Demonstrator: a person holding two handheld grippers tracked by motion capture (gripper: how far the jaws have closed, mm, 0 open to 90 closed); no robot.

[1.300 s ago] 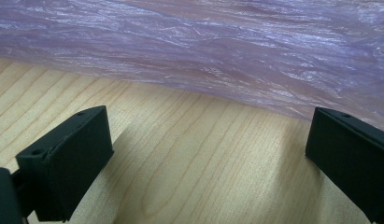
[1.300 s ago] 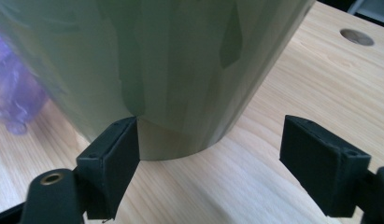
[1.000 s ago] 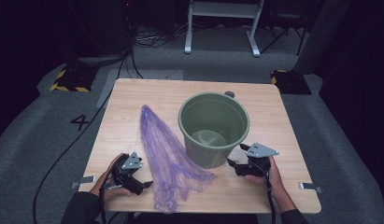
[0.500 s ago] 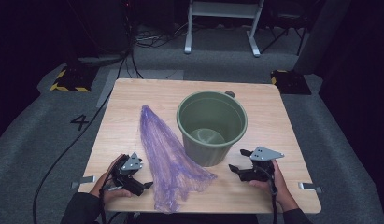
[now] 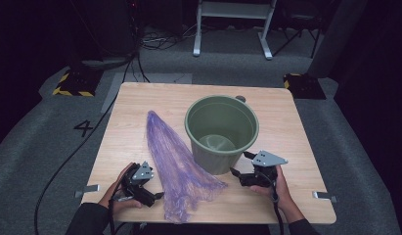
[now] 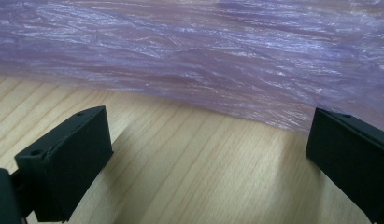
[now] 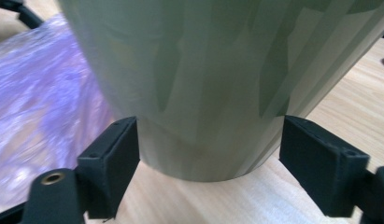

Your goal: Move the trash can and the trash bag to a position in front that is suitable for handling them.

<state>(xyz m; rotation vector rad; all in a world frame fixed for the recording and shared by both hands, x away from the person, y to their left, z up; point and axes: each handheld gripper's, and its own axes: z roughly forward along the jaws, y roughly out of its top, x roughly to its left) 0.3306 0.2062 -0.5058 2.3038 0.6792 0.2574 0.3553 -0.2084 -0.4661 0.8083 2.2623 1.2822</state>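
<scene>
While the green bucket [image 5: 221, 132] stands upright mid-table [image 5: 140, 98], the left gripper [image 5: 157, 196] lies to its left, jaws spread wide and empty, just short of the purple plastic bag [image 5: 176, 164] beside the bucket. To the bucket's right, the right gripper [image 5: 236, 172] gapes at its base.

A square light-wood table [image 5: 140, 103] carries an upright, empty green plastic bucket [image 5: 221, 132] near its middle and a crumpled translucent purple plastic bag [image 5: 176, 166] lying flat just beside it.
</scene>
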